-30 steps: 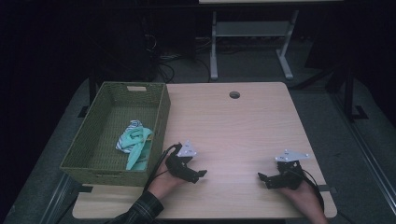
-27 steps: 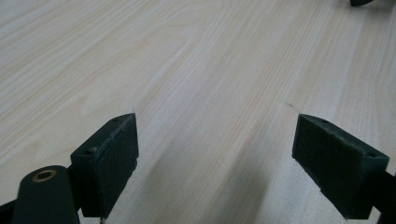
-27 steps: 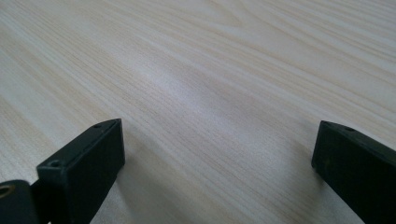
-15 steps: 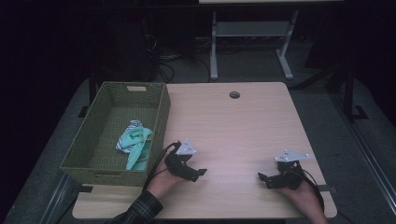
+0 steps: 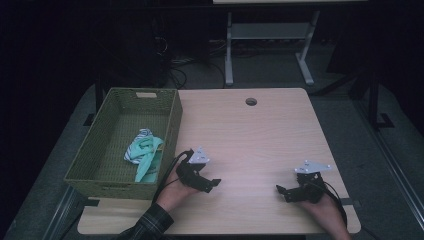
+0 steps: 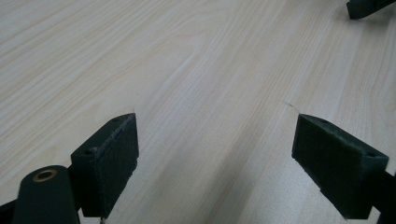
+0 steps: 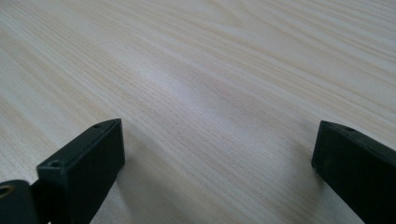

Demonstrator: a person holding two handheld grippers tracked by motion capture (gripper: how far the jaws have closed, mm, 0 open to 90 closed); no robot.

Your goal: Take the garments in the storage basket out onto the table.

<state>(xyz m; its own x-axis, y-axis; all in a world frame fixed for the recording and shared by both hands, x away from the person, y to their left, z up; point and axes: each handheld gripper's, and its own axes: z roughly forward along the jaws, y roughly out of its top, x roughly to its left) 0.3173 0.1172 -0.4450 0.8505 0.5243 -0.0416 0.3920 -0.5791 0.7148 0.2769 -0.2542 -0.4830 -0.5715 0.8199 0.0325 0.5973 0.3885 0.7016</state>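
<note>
The high view showed a light wooden table with a round hole near its far edge, and a green woven basket standing at its left side. Inside the basket lay a crumpled cloth, mint green with a white striped part at its far end; it rested against the right wall of the basket, and one long green fold ran toward the near wall. The left gripper was on the near part of the table, just beside the basket's right wall, held by the person's left hand with a plaid sleeve behind it. Its tips pointed to the right, away from the cloth. The right gripper was near the right front corner of the table, well apart from the left one, and its tips pointed to the left. In the left gripper view the two black jaws of the left gripper stood wide apart over the bare wood, with nothing between them, and the tip of the other gripper was seen in the top right corner. In the right gripper view the right gripper also had its jaws spread wide, holding nothing, close above the pale wood grain.
</note>
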